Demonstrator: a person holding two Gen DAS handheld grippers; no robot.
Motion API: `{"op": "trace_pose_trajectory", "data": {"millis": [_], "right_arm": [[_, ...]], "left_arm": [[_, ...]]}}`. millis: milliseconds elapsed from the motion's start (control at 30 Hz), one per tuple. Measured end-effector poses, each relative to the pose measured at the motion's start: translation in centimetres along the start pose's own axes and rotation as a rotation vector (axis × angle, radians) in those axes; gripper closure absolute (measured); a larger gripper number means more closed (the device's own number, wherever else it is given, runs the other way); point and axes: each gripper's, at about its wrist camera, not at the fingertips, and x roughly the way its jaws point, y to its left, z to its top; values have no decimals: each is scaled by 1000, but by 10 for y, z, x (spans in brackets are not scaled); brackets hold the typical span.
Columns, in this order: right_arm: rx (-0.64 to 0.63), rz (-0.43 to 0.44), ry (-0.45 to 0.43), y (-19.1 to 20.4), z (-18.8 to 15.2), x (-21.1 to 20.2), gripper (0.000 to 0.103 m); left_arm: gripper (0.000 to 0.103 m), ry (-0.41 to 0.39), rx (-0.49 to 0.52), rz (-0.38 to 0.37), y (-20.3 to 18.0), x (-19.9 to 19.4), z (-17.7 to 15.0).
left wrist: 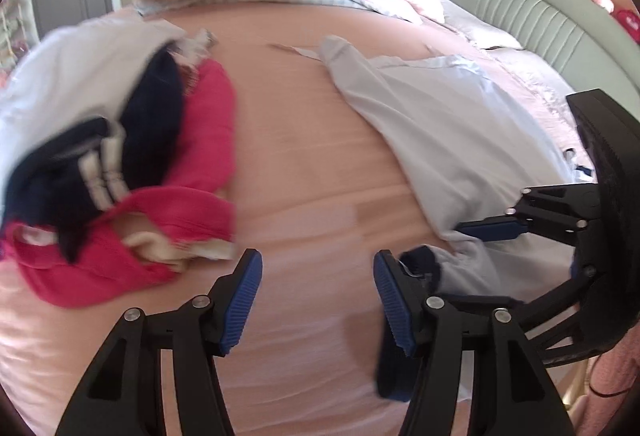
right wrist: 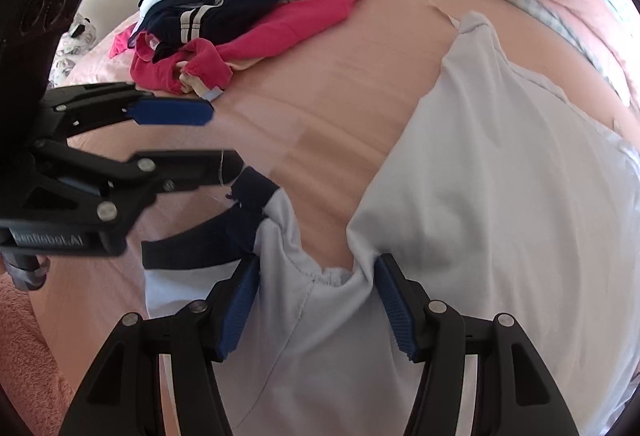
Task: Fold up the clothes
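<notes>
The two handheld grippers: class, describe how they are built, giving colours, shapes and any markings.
Both are alike. The left gripper and right gripper each have black angular linkage fingers joined by round silver pins, tipped with blue ribbed pads. In the right wrist view, the left gripper's black body carries pale lettering, partly legible, ending in "AI", and a flat black block with embossed circles rises above it.

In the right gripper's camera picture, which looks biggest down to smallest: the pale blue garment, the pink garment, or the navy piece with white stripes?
1. Pale blue garment, by far the largest, though it lies nearest the camera, which inflates it.
2. Pink garment.
3. Navy piece with white stripes. It looks close to the pink one and both are partly buried in the pile, so that order is unsure.
</notes>
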Motion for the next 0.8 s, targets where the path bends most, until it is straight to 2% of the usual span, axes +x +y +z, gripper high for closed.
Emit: {"op": "trace_pose_trajectory", "data": {"millis": [33, 167, 233, 333, 433, 533, 600, 667, 700, 767, 800], "right_arm": [[12, 12, -11, -2, -1, -6, 42], [61, 58, -57, -9, -5, -31, 42], [84, 72, -81, -13, -9, -44, 42], [67, -4, -79, -23, -14, -52, 42], [13, -83, -22, -20, -13, -35, 42], [-45, -154, -21, -13, -18, -27, 42], [-65, -225, -33, -11, -20, -27, 42], [-57, -277, -46, -17, -23, -30, 42], [-47, -283, -56, -20, -24, -34, 42], [-11, -232, -78, -25, -27, -42, 42], [6, -203, -87, -27, -28, -45, 42]], "left_arm": [[48, -8, 12, 16, 1, -5, -1], [47, -47, 71, -90, -9, -21, -14], [47, -41, 87, -146, -20, -14, -21], [47, 17, 114, -153, -36, -1, -38], [46, 115, 231, -37, -54, 15, -56], [41, 196, 260, 55, -48, 6, -56], [41, 234, 184, 47, -29, 0, -58], [42, 204, 100, -6, -14, -9, -58], [44, 182, 86, -20, -12, -12, -57], [44, 147, 85, -46, -19, -15, -55], [44, 164, 56, -72, -20, -12, -56]]}}
